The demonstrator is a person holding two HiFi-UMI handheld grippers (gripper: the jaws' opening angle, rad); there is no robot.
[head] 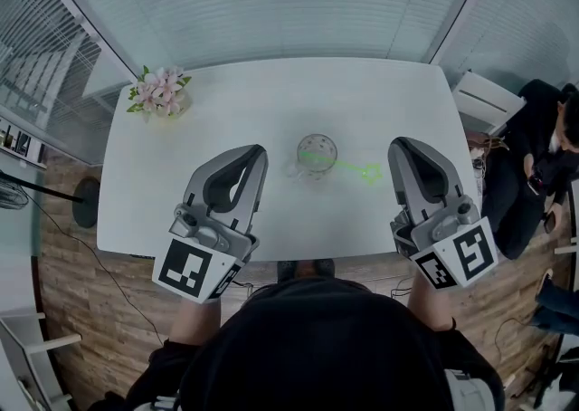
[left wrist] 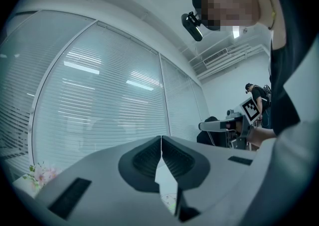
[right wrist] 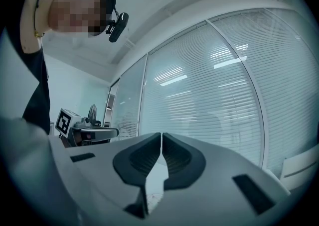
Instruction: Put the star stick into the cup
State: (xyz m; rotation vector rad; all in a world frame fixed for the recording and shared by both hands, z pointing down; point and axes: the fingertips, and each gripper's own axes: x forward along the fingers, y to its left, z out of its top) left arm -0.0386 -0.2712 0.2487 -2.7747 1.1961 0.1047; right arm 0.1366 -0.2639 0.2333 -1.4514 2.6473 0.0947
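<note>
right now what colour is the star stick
The star stick is bright green, clearest in the head view.

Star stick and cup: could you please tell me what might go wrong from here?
The star stick slants over the rim of the clear cup, its star end out to the right; it might slide out or tip the cup. The right hand-held gripper, shut and empty, sits near that end and could knock it.

The left claw (head: 257, 154) and the right claw (head: 401, 147) are held side by side, well apart, pointing forward and roughly level; each has its jaws pressed together, gripping nothing.
</note>
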